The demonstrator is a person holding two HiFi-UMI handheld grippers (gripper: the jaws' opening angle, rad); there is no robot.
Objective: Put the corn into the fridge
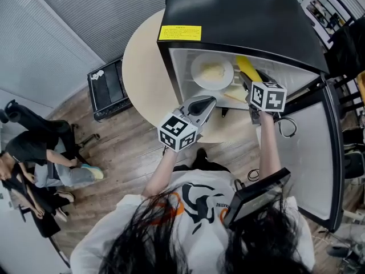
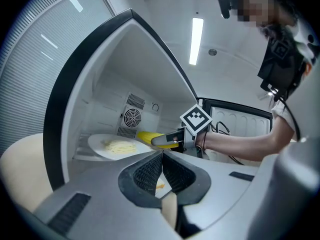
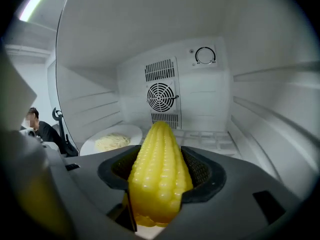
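Observation:
The yellow corn cob [image 3: 159, 174] sits lengthwise between my right gripper's jaws, which are shut on it, tip pointing at the back wall of the fridge [image 3: 200, 99]. From the head view, the right gripper [image 1: 248, 79] reaches inside the open black fridge [image 1: 239, 16] with the corn [image 1: 246, 66] above the shelf. The left gripper view shows the same corn [image 2: 146, 137] in the right gripper [image 2: 167, 142]. My left gripper [image 1: 201, 106] hangs just outside the fridge's front, shut and empty [image 2: 161, 165].
A white plate of noodles [image 1: 212, 71] [image 3: 111, 141] lies on the shelf, left of the corn. A pale flat item [image 1: 235, 93] lies near the shelf front. The fridge door [image 1: 319, 153] stands open at right. A round beige table [image 1: 142, 56] is beside the fridge. A person [image 1: 40, 153] sits far left.

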